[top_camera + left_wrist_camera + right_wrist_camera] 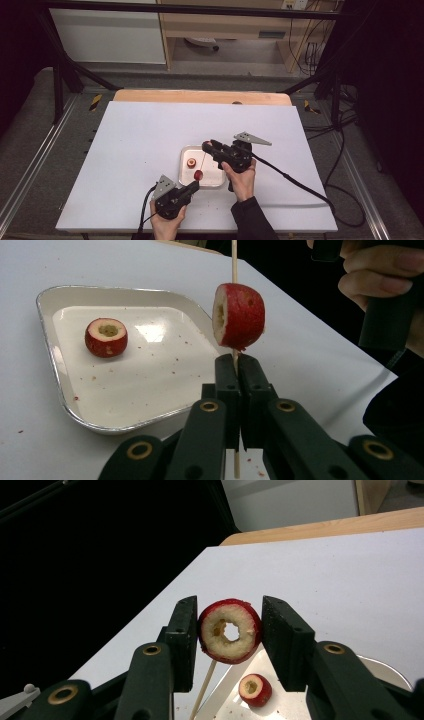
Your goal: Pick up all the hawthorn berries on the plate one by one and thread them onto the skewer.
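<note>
1. Over the white tray [212, 180], we clench our left gripper [237, 371] on the wooden skewer [233, 260].
2. Our right gripper [229, 635] grasps a cored red fruit ring [230, 631]; we should centre its hole on the tip, above the piece [239, 315] already threaded.

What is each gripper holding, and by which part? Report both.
Left gripper: the stick, pinched near its lower end, under the threaded fruit piece. Right gripper: a cored fruit slice, clamped across its red skin.
</note>
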